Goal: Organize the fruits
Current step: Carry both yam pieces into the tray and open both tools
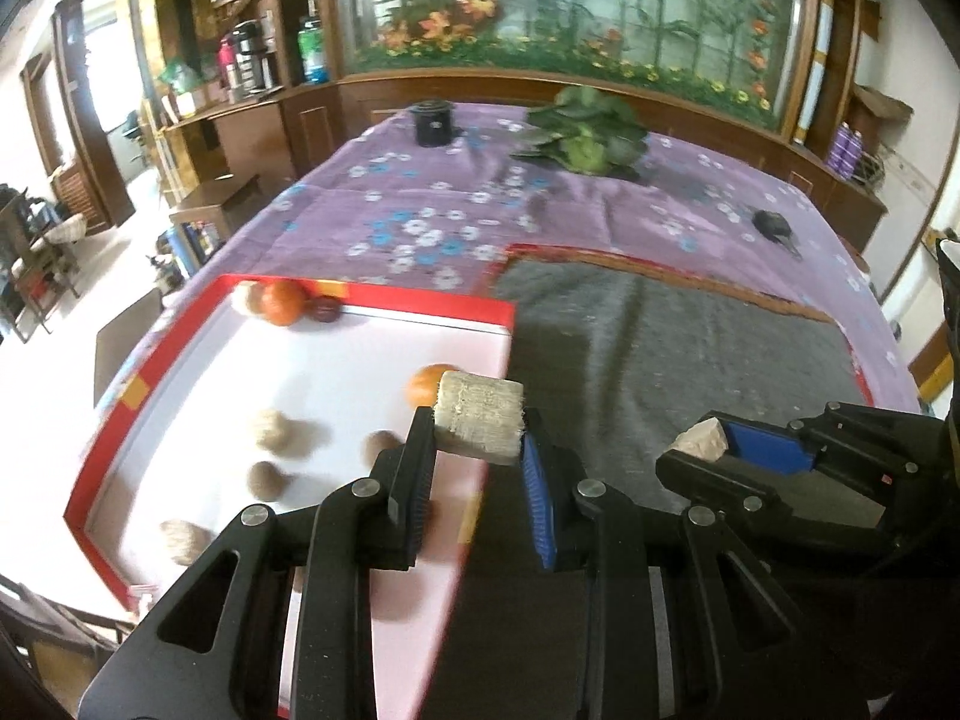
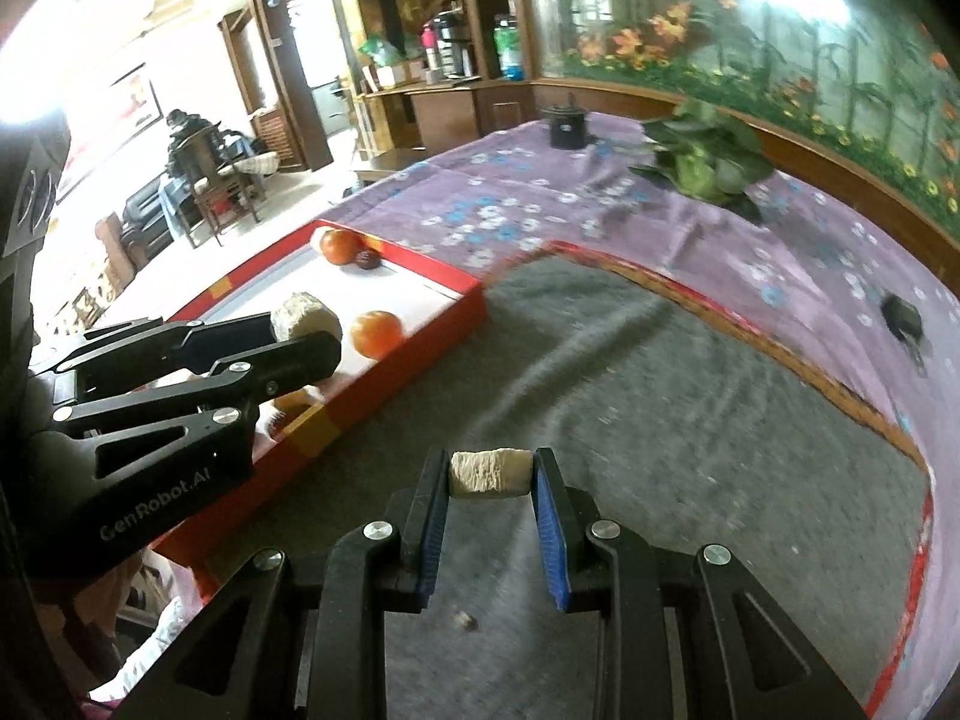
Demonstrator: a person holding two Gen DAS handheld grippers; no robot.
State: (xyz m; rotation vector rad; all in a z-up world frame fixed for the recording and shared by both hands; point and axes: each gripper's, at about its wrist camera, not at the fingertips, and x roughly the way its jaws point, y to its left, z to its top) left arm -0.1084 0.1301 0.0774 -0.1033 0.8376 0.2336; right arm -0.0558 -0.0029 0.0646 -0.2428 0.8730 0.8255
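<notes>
Two grippers are each carrying a pale fibrous chunk.
Left gripper (image 1: 477, 450) and right gripper (image 2: 489, 477) are clamping theirs above the grey mat (image 1: 690, 330); oranges (image 1: 429, 384) are already sitting in the red tray (image 1: 420, 303), so sorting seems midway.

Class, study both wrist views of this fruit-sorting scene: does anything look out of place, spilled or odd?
Yes. Each gripper is shut on a pale fibrous chunk, left and right, neither clearly a fruit. A small brown crumb lies on the grey mat, apart from the fruit in the red tray. Nothing looks spilled or damaged otherwise.
</notes>
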